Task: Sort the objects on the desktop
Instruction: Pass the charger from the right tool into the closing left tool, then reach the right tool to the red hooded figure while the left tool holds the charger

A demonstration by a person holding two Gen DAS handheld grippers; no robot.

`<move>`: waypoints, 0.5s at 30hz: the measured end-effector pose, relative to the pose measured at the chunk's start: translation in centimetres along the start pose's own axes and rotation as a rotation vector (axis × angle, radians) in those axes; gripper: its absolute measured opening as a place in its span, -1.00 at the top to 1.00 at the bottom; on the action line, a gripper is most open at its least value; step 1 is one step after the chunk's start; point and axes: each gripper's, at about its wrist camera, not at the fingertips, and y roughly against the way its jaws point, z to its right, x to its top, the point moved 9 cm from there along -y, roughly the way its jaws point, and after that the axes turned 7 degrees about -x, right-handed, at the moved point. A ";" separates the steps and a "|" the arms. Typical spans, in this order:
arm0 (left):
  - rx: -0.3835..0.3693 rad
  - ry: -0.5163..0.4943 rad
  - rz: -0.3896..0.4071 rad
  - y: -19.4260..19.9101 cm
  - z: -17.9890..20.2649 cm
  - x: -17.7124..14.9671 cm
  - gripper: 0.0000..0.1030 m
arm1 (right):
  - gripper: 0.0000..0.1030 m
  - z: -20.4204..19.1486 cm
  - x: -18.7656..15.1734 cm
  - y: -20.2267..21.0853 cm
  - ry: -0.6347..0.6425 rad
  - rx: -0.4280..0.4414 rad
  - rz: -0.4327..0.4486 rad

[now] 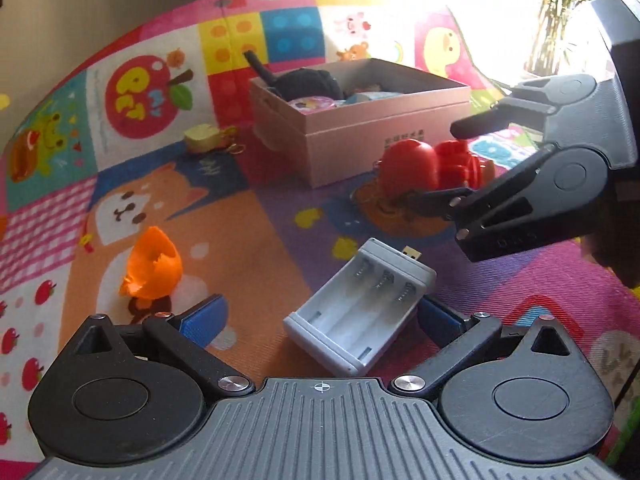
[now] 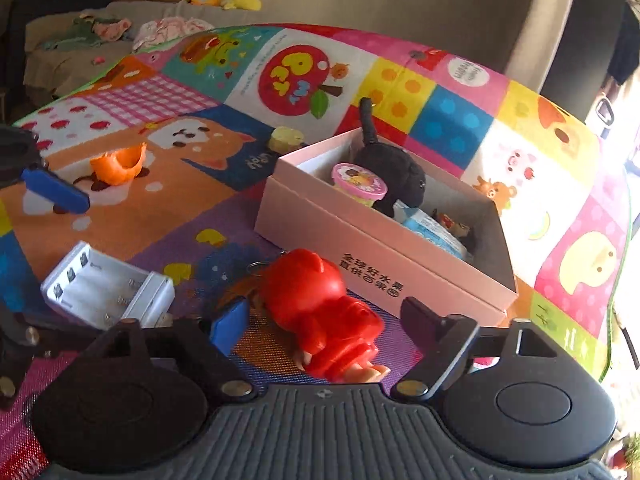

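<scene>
Colourful mat (image 2: 440, 128) bears glossy red figurine (image 2: 320, 312), lying flat.

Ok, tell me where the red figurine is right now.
The red figurine lies on the mat just in front of the pink box, between the open right tongs, with the battery charger to its left.

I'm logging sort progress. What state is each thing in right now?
pink box: open, no lid
battery charger: empty, on the mat
red figure: lying on the mat
orange peel: on the mat
left gripper: open around charger
right gripper: open around figure
</scene>
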 end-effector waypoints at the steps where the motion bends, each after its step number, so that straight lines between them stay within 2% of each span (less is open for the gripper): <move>1: 0.037 0.010 0.000 0.0 -0.9 0.2 -1.00 | -0.26 0.0 0.0 -0.2 -0.003 -0.002 -0.009; 3: 0.099 0.036 0.001 -0.1 -2.5 0.3 -1.00 | -0.24 0.5 0.2 -0.2 -0.056 0.024 -0.026; 5: 0.132 0.095 0.003 0.0 -4.2 0.5 -1.00 | -0.24 1.1 0.2 0.1 -0.155 0.099 -0.063; 6: 0.132 0.119 0.004 0.1 -4.7 0.5 -1.00 | -0.24 1.3 0.2 0.2 -0.210 0.148 -0.087; 8: 0.124 0.160 0.008 0.1 -5.5 0.5 -1.00 | -0.24 1.6 -0.1 0.7 -0.354 0.302 -0.163; 10: 0.117 0.169 0.007 0.0 -5.5 0.4 -1.00 | -0.24 1.3 -0.4 1.1 -0.451 0.428 -0.216; 12: 0.108 0.167 0.003 -0.1 -5.2 0.2 -1.00 | -0.24 0.8 -0.7 1.4 -0.473 0.464 -0.235; 15: 0.086 0.168 -0.006 -0.3 -4.7 -0.2 -1.00 | -0.26 0.7 -0.9 1.4 -0.446 0.406 -0.220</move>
